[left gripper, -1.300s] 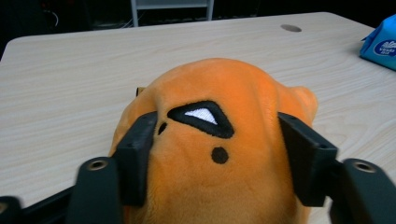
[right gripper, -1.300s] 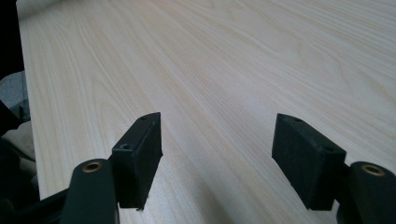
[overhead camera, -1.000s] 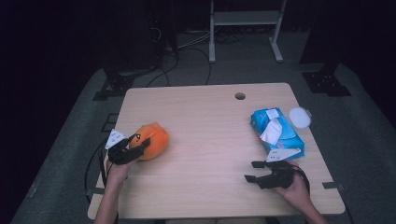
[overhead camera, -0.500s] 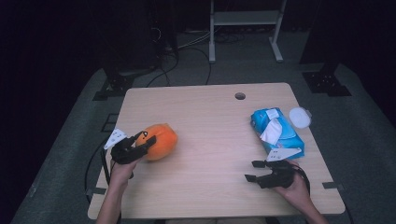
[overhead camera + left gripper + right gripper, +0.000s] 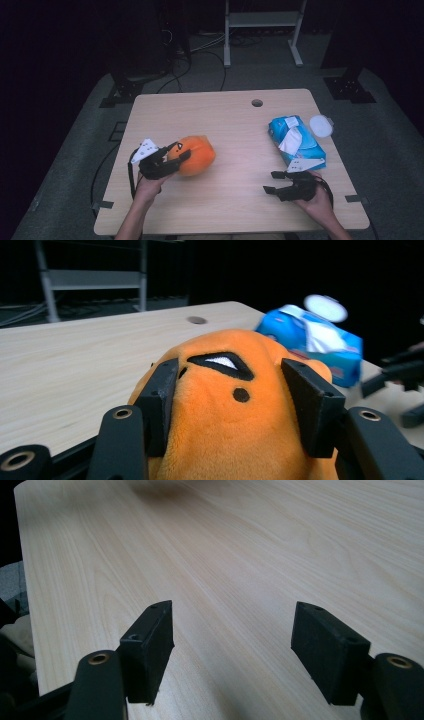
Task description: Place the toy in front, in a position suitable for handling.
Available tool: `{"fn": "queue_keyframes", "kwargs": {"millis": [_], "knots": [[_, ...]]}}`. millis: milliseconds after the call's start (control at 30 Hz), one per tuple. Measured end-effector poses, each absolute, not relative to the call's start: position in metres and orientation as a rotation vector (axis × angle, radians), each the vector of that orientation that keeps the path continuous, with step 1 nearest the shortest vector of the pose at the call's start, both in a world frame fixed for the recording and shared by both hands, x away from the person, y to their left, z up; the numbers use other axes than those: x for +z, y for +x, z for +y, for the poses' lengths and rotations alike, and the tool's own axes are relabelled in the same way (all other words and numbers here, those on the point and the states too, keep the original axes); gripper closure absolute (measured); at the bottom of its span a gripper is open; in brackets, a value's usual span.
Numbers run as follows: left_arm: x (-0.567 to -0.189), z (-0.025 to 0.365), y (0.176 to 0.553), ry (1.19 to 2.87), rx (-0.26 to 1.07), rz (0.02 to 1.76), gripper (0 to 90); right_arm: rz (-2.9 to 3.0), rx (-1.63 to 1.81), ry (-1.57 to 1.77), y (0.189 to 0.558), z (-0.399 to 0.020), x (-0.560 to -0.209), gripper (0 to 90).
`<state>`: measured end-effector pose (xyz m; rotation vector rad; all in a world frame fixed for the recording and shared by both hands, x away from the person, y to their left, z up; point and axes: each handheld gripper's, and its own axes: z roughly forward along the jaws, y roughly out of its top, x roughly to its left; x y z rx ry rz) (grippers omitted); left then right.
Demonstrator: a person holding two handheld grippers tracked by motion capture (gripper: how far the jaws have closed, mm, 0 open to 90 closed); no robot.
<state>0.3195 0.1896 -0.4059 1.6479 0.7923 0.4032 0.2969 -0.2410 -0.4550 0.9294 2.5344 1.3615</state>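
Orange plush toy [image 5: 196,155] is clamped between the jaws of the left claw [image 5: 176,152], near the worktop [image 5: 230,130] centre-left. Grasp judged complete; placement outstanding. Right claw [image 5: 274,182] rests empty, jaws spread, wipes pack [image 5: 296,142] just beyond it.

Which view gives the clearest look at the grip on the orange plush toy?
The left gripper view: the orange plush toy sits large between the two black fingers, both pressing into its sides. The high view shows the toy small, partly covered by the left gripper. The right gripper view looks at bare table instead.
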Motion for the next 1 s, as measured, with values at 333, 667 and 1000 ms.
{"fn": "queue_keyframes", "kwargs": {"millis": [333, 667, 1000], "knots": [[-0.413, 0.134, 0.304, 1.712, 0.319, 0.658, 44.1, 2.519, 1.353, 0.939, 0.297, -0.246, -0.454, 32.0], [-0.441, 0.106, 0.302, 1.802, 0.241, 0.603, 41.4, 2.504, 1.34, 0.958, 0.299, -0.251, -0.454, 32.0], [-0.446, 0.104, 0.298, 1.878, 0.26, 0.54, 32.5, 2.502, 1.346, 0.96, 0.298, -0.251, -0.453, 32.0]]}}
